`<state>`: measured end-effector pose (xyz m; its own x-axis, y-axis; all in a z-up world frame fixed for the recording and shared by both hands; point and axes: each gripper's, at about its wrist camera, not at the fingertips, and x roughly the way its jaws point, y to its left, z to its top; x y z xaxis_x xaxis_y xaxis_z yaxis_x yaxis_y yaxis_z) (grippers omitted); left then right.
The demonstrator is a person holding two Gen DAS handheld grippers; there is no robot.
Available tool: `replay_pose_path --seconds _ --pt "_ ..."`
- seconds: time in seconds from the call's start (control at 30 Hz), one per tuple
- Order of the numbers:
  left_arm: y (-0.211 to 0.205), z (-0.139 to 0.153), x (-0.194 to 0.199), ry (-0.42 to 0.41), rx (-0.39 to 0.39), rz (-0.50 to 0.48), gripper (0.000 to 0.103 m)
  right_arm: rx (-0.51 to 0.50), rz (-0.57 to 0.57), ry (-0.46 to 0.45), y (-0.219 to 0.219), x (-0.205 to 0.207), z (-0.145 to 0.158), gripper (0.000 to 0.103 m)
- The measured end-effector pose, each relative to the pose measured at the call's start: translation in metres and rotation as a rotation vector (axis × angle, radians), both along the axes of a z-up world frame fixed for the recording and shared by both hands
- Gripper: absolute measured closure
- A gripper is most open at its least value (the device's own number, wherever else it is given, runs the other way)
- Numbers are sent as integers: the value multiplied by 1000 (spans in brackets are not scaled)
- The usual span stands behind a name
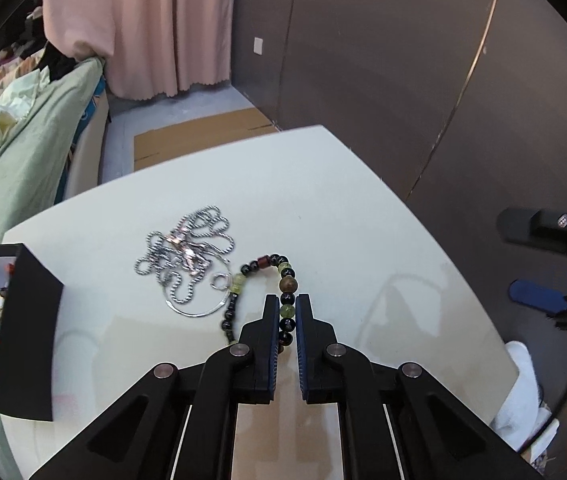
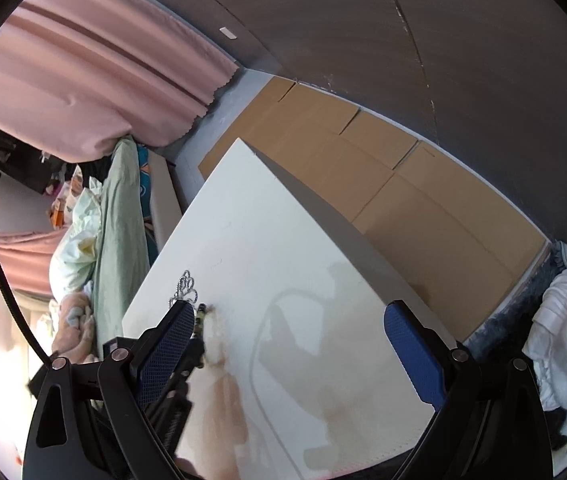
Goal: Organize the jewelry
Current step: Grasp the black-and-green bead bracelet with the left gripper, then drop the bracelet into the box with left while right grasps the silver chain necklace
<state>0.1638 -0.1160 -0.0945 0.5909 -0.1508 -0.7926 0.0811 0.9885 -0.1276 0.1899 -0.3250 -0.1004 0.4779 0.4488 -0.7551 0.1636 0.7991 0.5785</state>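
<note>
A beaded bracelet [image 1: 283,280] of dark, green and brown beads lies on the white table [image 1: 323,200]. My left gripper [image 1: 286,304] is closed on one side of it, with beads showing between the pads. A tangle of silver ball chain [image 1: 187,252] with a thin silver hoop lies just left of the bracelet. A black jewelry box [image 1: 23,328] stands open at the left table edge with several pieces inside. My right gripper [image 2: 291,320] is wide open and empty above the table [image 2: 283,260]. The silver chain [image 2: 185,290] shows beside its left finger.
A bed with green bedding [image 1: 23,140] lies left of the table. Flattened cardboard [image 2: 383,184] covers the floor past the far table edge. A dark wall [image 1: 403,60] stands behind. White cloth [image 2: 563,340] lies at the right.
</note>
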Motion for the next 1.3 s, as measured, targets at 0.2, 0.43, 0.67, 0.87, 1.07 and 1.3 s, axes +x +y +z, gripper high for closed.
replay_pose_path --seconds 0.2,0.43,0.67,0.87,1.07,1.3 --pt "22 17 -6 -26 -52 35 95 2 12 -3 10 2 0 6" --pt "50 34 -13 -56 -96 83 95 29 75 -45 35 4 4 6" --pt "75 47 -20 -90 -127 126 95 35 142 -68 66 5 5 13" --pt "97 57 -26 -117 -147 162 95 39 193 -78 91 11 1 29" --pt "119 64 -32 -142 -174 203 95 24 229 -84 111 19 0 37" --pt "149 73 -38 -165 -202 248 95 -37 297 -117 141 34 11 37"
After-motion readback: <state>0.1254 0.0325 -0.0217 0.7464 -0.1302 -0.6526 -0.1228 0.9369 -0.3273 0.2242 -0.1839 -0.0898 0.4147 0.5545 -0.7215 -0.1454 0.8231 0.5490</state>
